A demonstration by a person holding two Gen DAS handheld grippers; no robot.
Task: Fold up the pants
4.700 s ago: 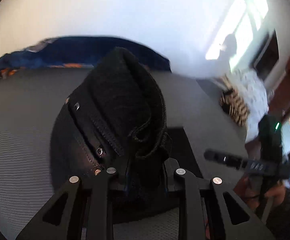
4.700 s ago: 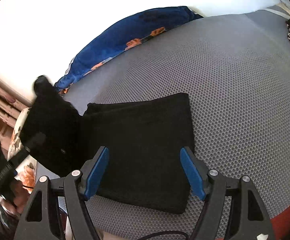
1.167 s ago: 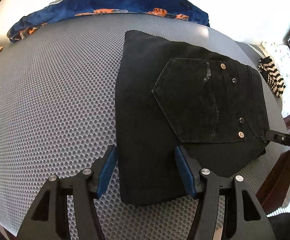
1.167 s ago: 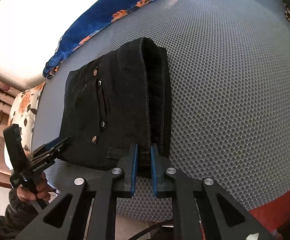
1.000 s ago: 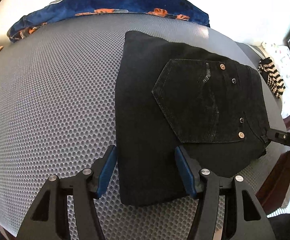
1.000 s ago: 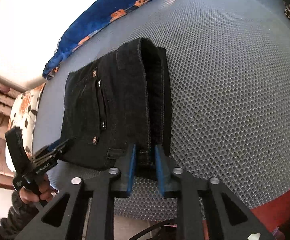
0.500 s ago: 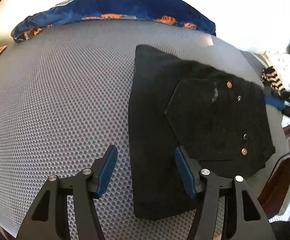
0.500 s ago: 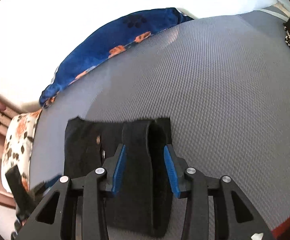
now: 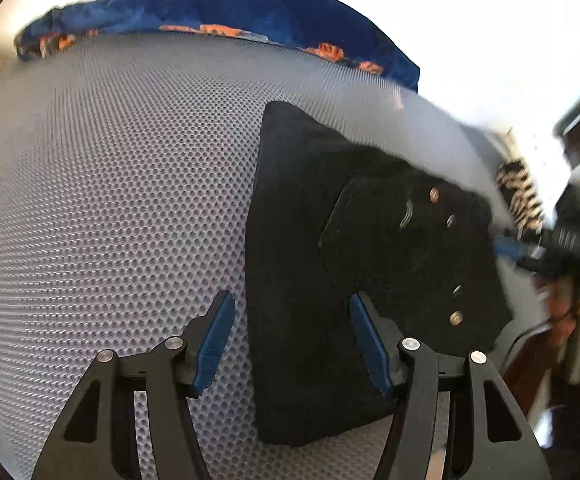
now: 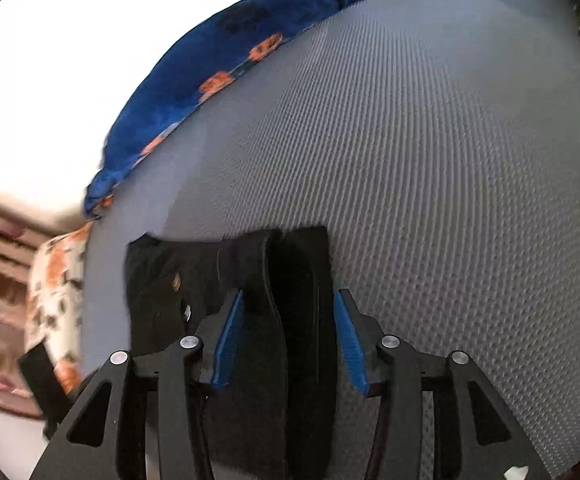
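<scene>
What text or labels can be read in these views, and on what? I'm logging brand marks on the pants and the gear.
None can be read.
Right gripper, seen from the left wrist: pale marks on its dark body, too blurred to read.
Pants: metal rivets and pocket stitching only, no lettering.
Blue pillow: orange pattern, no words.

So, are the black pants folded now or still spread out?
Folded. The black pants lie as a compact rectangle on the grey mesh surface, back pocket on top; the right wrist view shows stacked layers at the edge.

Left tongs (image 9: pixel 291 340) agape, right tongs (image 10: pixel 288 338) opening
</scene>
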